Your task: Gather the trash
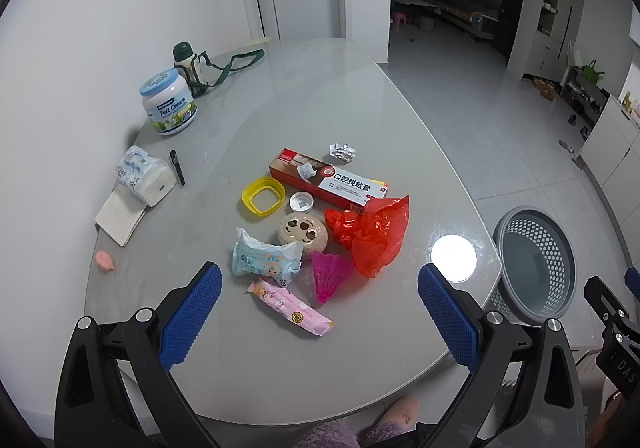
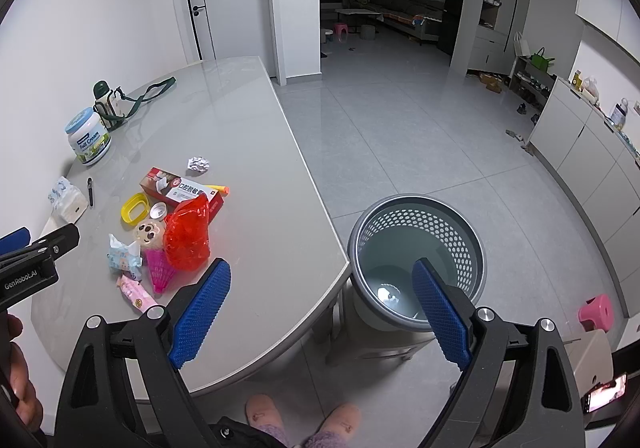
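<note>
both grippers' blue ribbed fingers are standing wide apart and gripping nothing: the left gripper [image 1: 320, 308] is hovering over the near edge of the grey table [image 1: 320, 96], and the right gripper [image 2: 324, 308] is hanging between the table corner and the perforated grey waste basket [image 2: 416, 256] beside it.

trash is lying in a loose cluster on the near half of the table, well apart from the basket. in order of size:

- toothpaste carton [image 1: 332, 180]: judged stiff and light; taking hold across its narrow width is advisable.
- red plastic bag [image 1: 372, 236]: crumpled, touching the carton's near end; judged soft, slippery and nearly weightless; pinching a bunched fold is advisable.
- blue wet-wipe packet [image 1: 266, 258]: torn open; judged limp; gripping mid-body is advisable.
- pink wrapper [image 1: 290, 306]: lying flat, nearest the left gripper; judged thin and hard to lift off the surface.
- pink plastic shuttlecock [image 1: 328, 274]: judged light and springy; its skirt is likely to crush.
- yellow ring-shaped lid [image 1: 263, 194]: judged rigid; gripping across one rim wall is advisable.
- crumpled foil scrap [image 1: 343, 151]: lying alone beyond the carton; judged light and compressible.

the basket is appearing nearly empty, so the task is judged to be at an early stage.
</note>
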A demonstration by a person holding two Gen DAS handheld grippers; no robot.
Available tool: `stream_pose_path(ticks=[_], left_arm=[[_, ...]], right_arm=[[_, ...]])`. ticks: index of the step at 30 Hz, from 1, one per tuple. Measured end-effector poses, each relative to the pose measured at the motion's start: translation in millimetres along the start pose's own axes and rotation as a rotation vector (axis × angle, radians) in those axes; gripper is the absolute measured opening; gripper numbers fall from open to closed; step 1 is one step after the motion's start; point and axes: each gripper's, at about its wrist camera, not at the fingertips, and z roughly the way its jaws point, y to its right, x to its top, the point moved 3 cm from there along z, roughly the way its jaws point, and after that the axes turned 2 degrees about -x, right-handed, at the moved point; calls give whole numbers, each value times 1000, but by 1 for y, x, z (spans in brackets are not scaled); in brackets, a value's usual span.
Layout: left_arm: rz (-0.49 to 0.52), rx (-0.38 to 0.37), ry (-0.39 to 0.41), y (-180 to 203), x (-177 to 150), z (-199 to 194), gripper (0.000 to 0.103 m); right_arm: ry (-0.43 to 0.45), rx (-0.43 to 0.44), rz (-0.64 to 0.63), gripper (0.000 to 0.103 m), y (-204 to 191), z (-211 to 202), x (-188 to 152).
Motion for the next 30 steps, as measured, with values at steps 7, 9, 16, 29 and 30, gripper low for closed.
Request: stream_pose_path(ticks=[7,9,16,29,30], left_arm=[[1,-1,3,1,-3,3,97],[0,0,4,0,-3,2,97],[2,-1,3,0,-4,2,97],[2,-1,5,0,-4,3,97],[2,-1,5,0,-5,2,97]], right_arm=[[2,1,-3,88,-1,-4,0],[2,1,-2,88,-1,-4,0],[0,4,-3,88,-1,-4,0],[-1,9,-6,88,-4,-3,-2],[-2,10,-6,88,-5,-3,-2]])
